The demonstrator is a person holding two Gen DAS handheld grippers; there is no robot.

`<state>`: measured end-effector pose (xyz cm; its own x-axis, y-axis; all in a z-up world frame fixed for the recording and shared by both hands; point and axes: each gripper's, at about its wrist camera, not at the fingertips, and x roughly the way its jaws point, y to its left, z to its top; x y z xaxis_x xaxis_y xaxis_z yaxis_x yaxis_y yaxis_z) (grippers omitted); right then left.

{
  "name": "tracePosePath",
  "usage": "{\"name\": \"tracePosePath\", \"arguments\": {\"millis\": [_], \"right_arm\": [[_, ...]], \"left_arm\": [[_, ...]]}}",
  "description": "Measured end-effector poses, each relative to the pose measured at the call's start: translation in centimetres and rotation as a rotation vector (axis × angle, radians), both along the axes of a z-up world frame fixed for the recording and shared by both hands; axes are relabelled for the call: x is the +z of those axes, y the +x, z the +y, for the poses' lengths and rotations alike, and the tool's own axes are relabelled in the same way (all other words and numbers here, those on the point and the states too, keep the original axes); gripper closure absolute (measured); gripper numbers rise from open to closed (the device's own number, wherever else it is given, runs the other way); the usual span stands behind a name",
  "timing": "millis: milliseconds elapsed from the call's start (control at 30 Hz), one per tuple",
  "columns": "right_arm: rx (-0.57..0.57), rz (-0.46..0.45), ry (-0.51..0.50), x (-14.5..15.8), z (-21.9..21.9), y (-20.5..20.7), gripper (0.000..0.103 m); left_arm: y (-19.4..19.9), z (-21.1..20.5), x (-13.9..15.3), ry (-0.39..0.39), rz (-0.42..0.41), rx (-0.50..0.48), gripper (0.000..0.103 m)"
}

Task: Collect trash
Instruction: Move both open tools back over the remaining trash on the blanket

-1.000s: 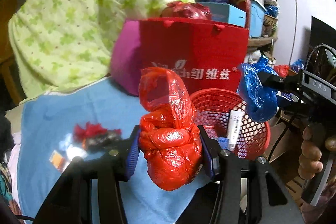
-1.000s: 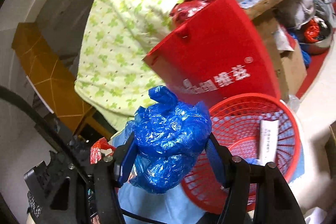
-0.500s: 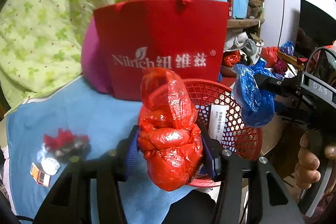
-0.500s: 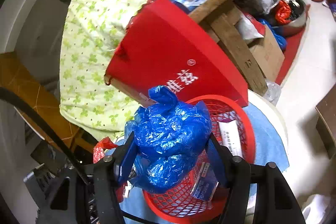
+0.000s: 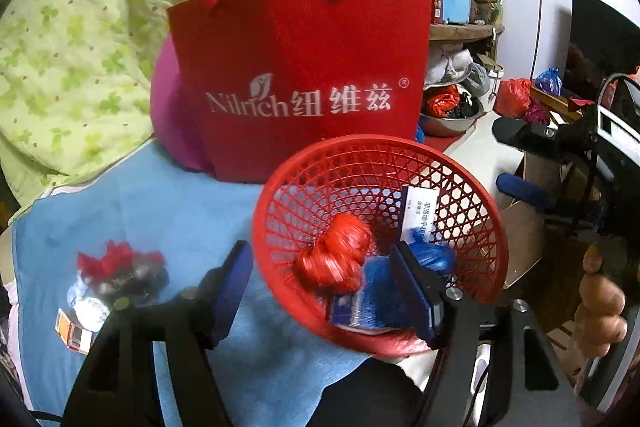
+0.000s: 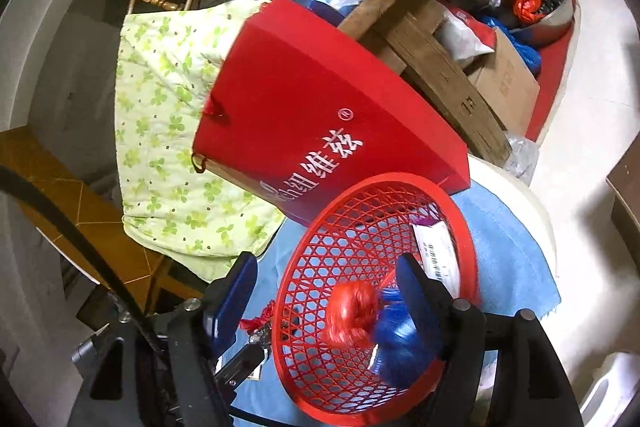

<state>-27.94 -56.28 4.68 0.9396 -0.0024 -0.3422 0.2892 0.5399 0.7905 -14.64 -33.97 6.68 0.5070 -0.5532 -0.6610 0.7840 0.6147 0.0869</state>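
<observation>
A green-patterned quilt (image 5: pixel 80 27) fills the far left, draped behind a table covered by a blue cloth (image 5: pixel 152 211). A red paper bag (image 5: pixel 296 79) with white lettering stands upright at the far side of the cloth, with a purple bag (image 5: pixel 172 123) just beside it on the left. Cluttered wooden shelves (image 6: pixel 432 39) rise behind and to the right of the bags.

A red mesh basket (image 5: pixel 492 227) sits at the near right edge of the cloth, just in front of the red bag. Inside it lie a red plastic bundle (image 5: pixel 336 255) and a blue plastic bundle (image 5: pixel 432 255), touching each other and blurred, beside a white carton (image 5: pixel 420 207) leaning on the basket's right wall.

The left gripper (image 5: pixel 320 291) hangs over the basket's near rim, its jaws spreading apart and pinching nothing. The right gripper (image 6: pixel 328 303) hangs over the basket too, jaws likewise spreading and empty; in the left view a hand (image 5: pixel 600 311) holds it at the far right.

On the cloth's near left lies a small heap of scraps (image 5: pixel 116 279), red and dark, with an orange packet (image 5: pixel 74 331) beside it
</observation>
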Motion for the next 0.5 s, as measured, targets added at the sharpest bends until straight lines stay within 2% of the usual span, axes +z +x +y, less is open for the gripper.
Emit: {"name": "tracePosePath", "arguments": {"millis": [267,367,500], "right_arm": [[0.095,-0.063,-0.098,2.7,3.3,0.8,0.028],[0.168,-0.092,-0.157,4.3,5.9,1.8,0.028],[0.268,-0.115,-0.200,5.7,9.4,3.7,0.028]], "left_arm": [[0.7,7.3,-1.1,-0.008,-0.008,0.101,0.031],[1.8,12.0,-1.9,-0.007,-0.021,0.194,0.031],[3.8,18.2,-2.9,-0.027,0.004,0.329,0.031]]}}
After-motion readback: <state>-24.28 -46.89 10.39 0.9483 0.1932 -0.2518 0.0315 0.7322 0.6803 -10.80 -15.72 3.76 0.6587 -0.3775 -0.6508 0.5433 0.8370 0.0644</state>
